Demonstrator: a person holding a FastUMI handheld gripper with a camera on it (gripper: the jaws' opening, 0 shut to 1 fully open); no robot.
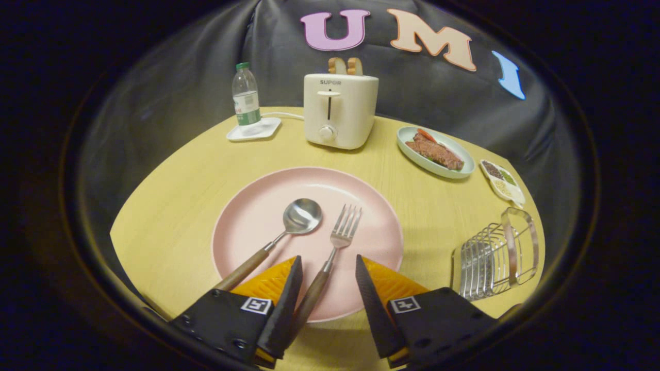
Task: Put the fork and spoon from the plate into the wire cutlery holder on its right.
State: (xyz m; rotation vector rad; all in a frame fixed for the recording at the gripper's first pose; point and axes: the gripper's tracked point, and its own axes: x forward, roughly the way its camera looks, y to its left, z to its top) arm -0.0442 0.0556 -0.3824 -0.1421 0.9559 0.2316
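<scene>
The fingers (pixel 328 264) were seen spread wide apart, grasping nothing. The fork's (pixel 332 250) wooden handle was seen running down into the gap between them, close along the inner edge of the left finger; whether it was touched there could not be told, and its end was hidden behind that finger. The spoon's (pixel 282 232) wooden handle was likewise cut off behind the left finger, so its end could not be made out.

Both pieces were found lying on the pink plate (pixel 247 221), just ahead of the fingers, the spoon to the left of the fork, bowl and tines pointed away. The near rim of the plate was partly covered by the fingers. The plate was set on a round wooden table (pixel 170 206).

To the right of the plate, apart from it, the wire holder (pixel 495 257) was seen; its lower part was cut off by the right finger's mount, and its bars were blurred by distortion.

Farther off, a small divided dish (pixel 502 183) and an oval dish of meat (pixel 435 152) were placed on the right. At the back a toaster (pixel 340 111) with two slices in it was noted, and left of it a bottle (pixel 246 95) stood on a white tray (pixel 254 129).
</scene>
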